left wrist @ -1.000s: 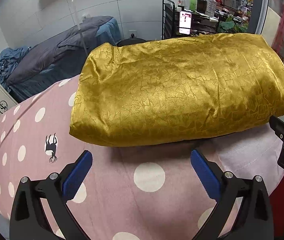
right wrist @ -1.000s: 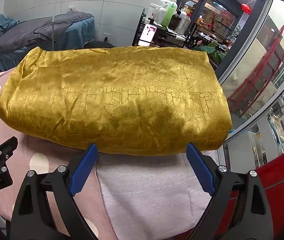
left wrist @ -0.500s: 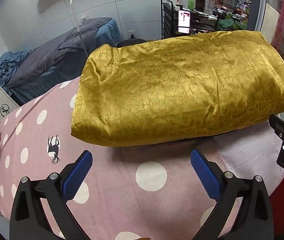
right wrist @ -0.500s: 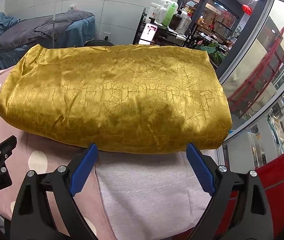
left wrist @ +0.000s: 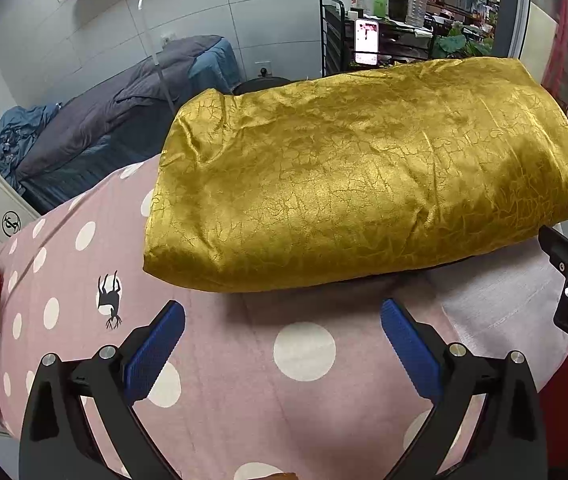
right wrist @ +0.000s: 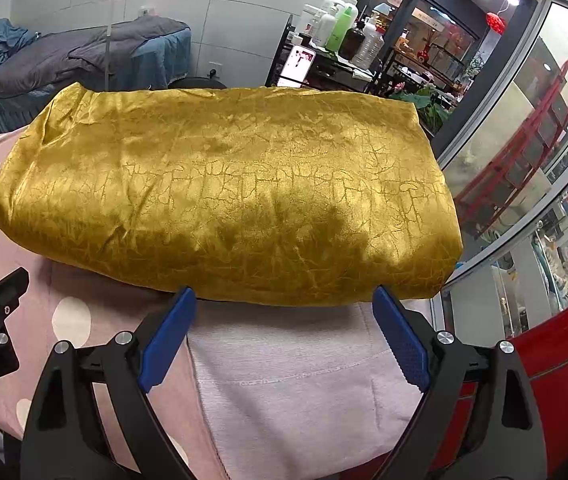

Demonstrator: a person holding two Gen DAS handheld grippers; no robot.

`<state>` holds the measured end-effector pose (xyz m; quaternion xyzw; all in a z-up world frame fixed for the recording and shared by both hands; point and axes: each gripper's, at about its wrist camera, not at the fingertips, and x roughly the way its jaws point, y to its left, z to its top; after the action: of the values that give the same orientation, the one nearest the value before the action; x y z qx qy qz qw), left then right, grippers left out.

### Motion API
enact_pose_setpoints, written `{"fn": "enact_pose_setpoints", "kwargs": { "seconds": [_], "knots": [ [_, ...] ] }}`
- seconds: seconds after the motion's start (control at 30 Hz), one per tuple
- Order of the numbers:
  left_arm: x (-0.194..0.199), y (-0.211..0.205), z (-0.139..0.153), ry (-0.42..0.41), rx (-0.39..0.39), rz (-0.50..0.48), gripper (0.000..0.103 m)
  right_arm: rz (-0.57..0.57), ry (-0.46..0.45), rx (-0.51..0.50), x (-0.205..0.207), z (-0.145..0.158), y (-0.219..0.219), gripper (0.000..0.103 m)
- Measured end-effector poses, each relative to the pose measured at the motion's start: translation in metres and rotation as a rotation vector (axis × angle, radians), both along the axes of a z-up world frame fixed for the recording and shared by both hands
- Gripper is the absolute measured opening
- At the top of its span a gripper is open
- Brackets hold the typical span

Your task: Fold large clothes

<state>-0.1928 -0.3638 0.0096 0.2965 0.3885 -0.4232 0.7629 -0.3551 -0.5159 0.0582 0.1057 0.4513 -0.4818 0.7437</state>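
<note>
Pink dotted bedding (left wrist: 244, 400) carries the gold garment (left wrist: 363, 184), folded into a thick rectangle. Left gripper (left wrist: 282, 320) and right gripper (right wrist: 284, 308) are both released, empty. Pinch the near edge's corners evenly, catching every layer.

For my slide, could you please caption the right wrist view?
Open right gripper poised at the near edge of a folded gold garment on pink polka-dot bedding.

You've got a shiny gold garment (left wrist: 363, 184) with a crackle-vein pattern on a pink sheet (left wrist: 220, 392) with white polka dots and a black deer print (left wrist: 110, 300), and black tongs (left wrist: 282, 334) with blue pads (left wrist: 156, 348).
</note>
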Motion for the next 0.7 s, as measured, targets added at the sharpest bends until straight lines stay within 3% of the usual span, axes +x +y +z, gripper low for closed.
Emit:
{"fn": "enact_pose_setpoints", "kwargs": {
  "seconds": [0.7],
  "knots": [
    [0.0002,0.0019,-0.0039,0.001,0.012,-0.005,0.097,0.024,0.022,0.004,0.0084,-0.0028,0.0036,0.089]
  ]
}}
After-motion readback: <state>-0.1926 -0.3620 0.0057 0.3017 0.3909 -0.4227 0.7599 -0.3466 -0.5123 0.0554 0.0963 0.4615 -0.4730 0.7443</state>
